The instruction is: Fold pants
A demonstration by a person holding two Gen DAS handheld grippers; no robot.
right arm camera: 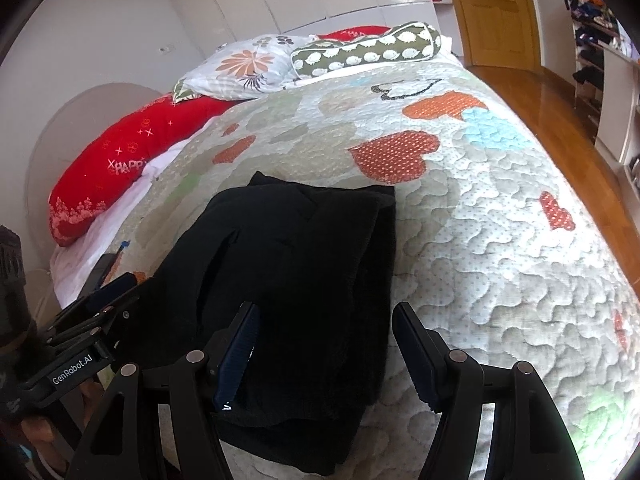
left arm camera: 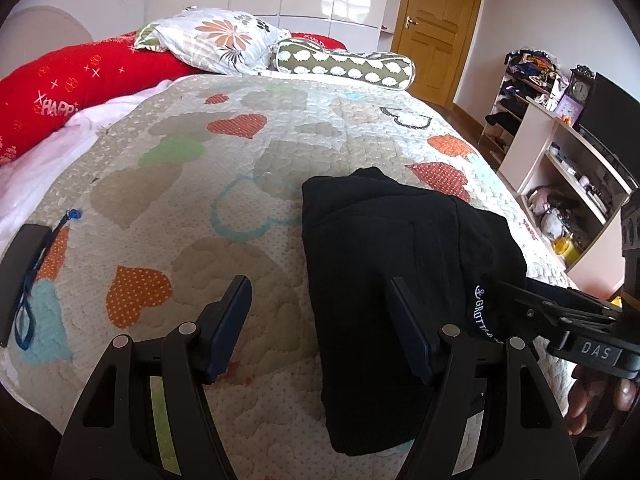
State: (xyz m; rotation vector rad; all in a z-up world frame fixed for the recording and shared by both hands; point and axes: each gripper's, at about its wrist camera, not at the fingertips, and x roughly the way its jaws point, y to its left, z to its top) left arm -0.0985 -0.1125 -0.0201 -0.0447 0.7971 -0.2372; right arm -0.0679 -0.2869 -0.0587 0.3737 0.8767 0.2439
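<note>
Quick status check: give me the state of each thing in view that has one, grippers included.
pants: black, folded into a compact stack, lying on the quilt.
left gripper: open, holding nothing, above the pants' left edge.
right gripper: open, holding nothing, above the pants' right edge.
quilt: spread flat over the bed.
door: closed.
flowered pillow: resting on the red pillow.

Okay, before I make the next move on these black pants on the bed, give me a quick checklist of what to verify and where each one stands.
1. Left tool open: ok, nothing between its fingers.
2. Right tool open: ok, it straddles the pants' right edge without pinching.
3. Black pants folded into a compact stack: ok.
4. Pants fully on the quilt: ok.
5. Edges aligned in the stack: not ok, layers sit offset at the far end.
6. Dark flat object with blue cord clear of the pants: ok, it lies apart to the left.
</note>
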